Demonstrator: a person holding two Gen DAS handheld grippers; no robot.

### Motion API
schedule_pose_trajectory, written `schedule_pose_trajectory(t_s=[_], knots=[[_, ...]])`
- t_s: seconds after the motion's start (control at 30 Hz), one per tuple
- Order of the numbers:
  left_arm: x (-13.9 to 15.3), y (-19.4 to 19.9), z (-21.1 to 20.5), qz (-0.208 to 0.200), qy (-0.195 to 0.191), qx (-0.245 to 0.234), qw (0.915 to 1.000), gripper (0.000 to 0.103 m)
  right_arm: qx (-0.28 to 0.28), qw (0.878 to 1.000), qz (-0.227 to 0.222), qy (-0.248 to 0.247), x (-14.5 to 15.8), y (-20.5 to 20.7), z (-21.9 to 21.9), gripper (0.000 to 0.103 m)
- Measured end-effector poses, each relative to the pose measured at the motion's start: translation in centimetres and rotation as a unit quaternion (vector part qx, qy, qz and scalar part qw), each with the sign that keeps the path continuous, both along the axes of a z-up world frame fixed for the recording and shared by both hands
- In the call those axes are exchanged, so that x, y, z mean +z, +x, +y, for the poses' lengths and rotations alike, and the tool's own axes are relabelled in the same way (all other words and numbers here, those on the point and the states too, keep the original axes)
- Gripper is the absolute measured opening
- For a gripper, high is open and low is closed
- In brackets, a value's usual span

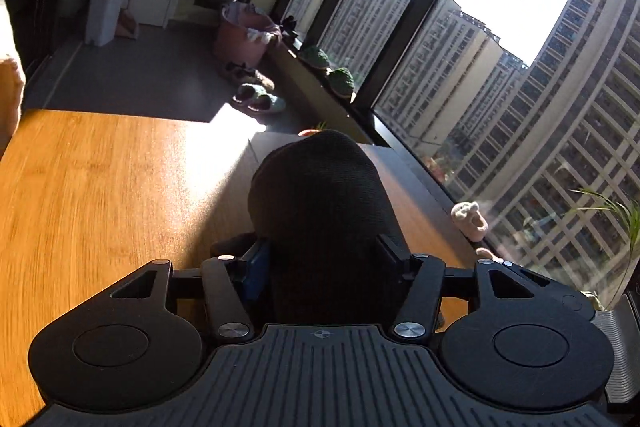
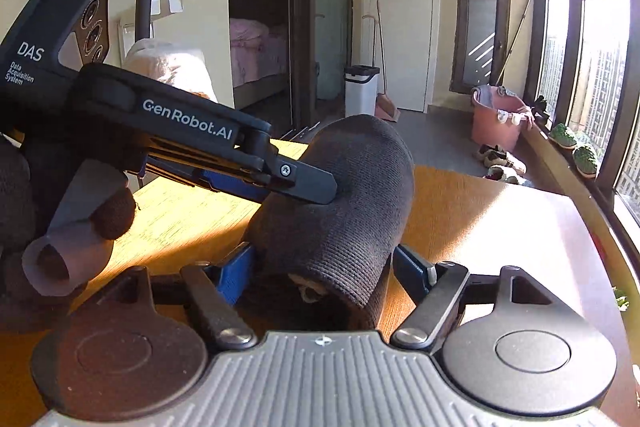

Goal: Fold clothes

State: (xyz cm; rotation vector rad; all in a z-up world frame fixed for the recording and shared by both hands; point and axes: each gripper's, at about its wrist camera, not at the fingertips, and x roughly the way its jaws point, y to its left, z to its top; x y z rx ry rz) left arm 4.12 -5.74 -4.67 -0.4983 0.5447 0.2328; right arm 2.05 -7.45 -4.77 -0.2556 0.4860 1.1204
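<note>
A dark knitted garment (image 2: 352,187), bunched into a rounded lump, is held above the wooden table (image 2: 500,227). My right gripper (image 2: 324,267) is shut on its near end, blue pads on both sides. My left gripper (image 2: 316,183) comes in from the left in the right wrist view and clamps the garment's side. In the left wrist view the same dark garment (image 1: 320,203) fills the space between the left gripper's (image 1: 324,255) fingers and hides the fingertips.
The wooden table (image 1: 100,195) reaches to a window sill with small potted plants (image 1: 340,81). A pink basket (image 2: 498,119) of laundry, shoes (image 2: 500,157) and a white bin (image 2: 361,89) stand on the floor beyond the table.
</note>
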Motion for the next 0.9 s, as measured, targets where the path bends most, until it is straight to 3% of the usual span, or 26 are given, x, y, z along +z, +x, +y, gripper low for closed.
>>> schedule_pose_trajectory(t_s=[0.1,0.13,0.2,0.23,0.33,0.4,0.6,0.73,0.77,0.83,0.9], knots=[[0.2,-0.7,0.1,0.001,0.012,0.005,0.9999,0.06,0.007,0.998,0.036,0.051,1.4,0.9,-2.3,0.077],[0.1,-1.0,0.5,-0.001,0.0,0.01,1.0,0.06,0.006,0.997,0.045,0.063,1.8,1.2,-2.7,0.074],[-0.3,-1.8,1.4,-0.005,-0.028,0.02,0.9994,0.062,-0.005,0.996,0.054,0.073,2.2,1.6,-2.8,0.047],[-0.8,-2.3,2.1,-0.008,-0.049,0.026,0.9984,0.065,-0.008,0.996,0.058,0.071,2.1,1.8,-2.5,0.046],[-1.8,-2.8,3.1,-0.002,-0.071,0.037,0.9968,0.068,-0.007,0.998,0.055,0.014,0.1,2.0,0.3,0.046],[-2.0,-3.3,3.2,-0.006,-0.068,0.041,0.9969,0.07,-0.01,1.0,0.026,-0.006,-1.2,1.0,1.3,0.052],[-2.9,-4.4,3.9,-0.02,-0.078,0.042,0.9959,0.074,-0.022,0.995,0.074,0.065,2.0,2.8,-0.1,0.053],[-3.2,-4.7,3.7,-0.027,-0.073,0.044,0.996,0.075,-0.042,0.987,0.128,0.086,2.9,6.1,3.0,0.053],[-3.2,-4.9,3.6,-0.028,-0.072,0.045,0.996,0.076,-0.045,0.986,0.144,0.073,2.5,6.9,4.3,0.053],[-2.7,-5.5,3.5,-0.023,-0.061,0.058,0.9962,0.075,-0.059,0.984,0.167,0.003,-0.2,7.7,7.5,0.052],[-1.8,-6.6,3.1,-0.021,-0.033,0.062,0.9973,0.075,-0.056,0.987,0.153,-0.012,-1.5,6.9,8.6,0.055]])
